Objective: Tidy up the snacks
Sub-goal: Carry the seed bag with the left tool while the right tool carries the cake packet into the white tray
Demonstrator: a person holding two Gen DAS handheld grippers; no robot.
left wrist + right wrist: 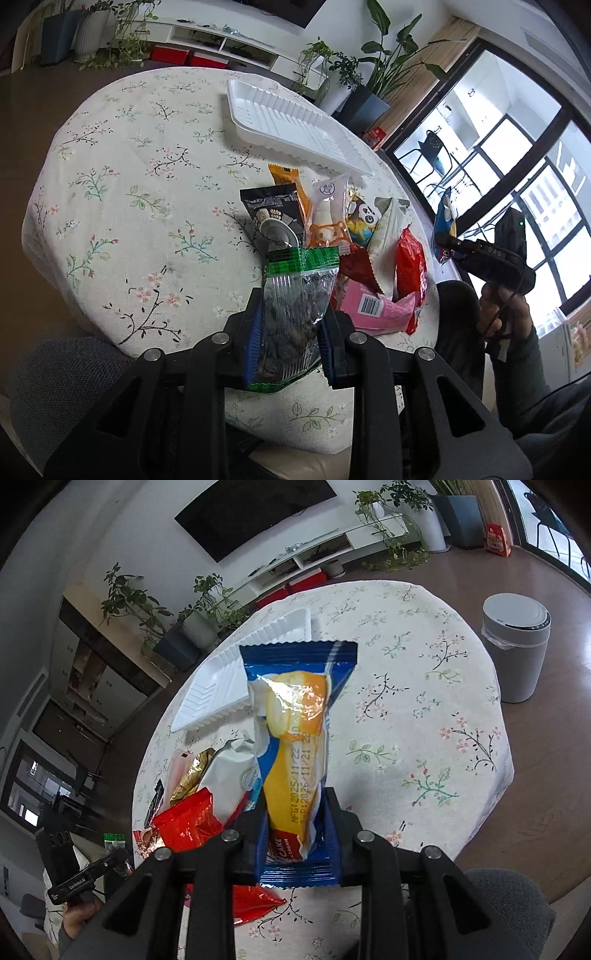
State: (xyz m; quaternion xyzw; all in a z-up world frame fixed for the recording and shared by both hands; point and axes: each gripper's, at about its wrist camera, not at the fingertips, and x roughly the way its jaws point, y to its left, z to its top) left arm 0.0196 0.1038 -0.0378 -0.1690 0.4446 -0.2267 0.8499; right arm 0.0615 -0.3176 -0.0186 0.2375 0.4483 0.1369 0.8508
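Note:
My left gripper [291, 325] is shut on a clear snack bag with green ends [295, 295], held above the near side of the table. Beyond it lies a pile of snack packets [332, 229]: black, orange, clear, red and pink ones. A white ribbed plastic tray [291, 122] lies past the pile. My right gripper [297, 812] is shut on a blue and yellow cake packet [295, 738], lifted above the table. The same white tray [221, 686] shows behind that packet, with the red packet [188, 823] and other snacks to its left. The right gripper with its blue packet [445, 221] also appears at the right of the left wrist view.
A round table with a floral cloth [424, 720] carries everything. A grey bin [517, 646] stands on the floor to the right. A person's hand [506, 314] holds the right tool. Potted plants [347, 77] and a low shelf line the far wall.

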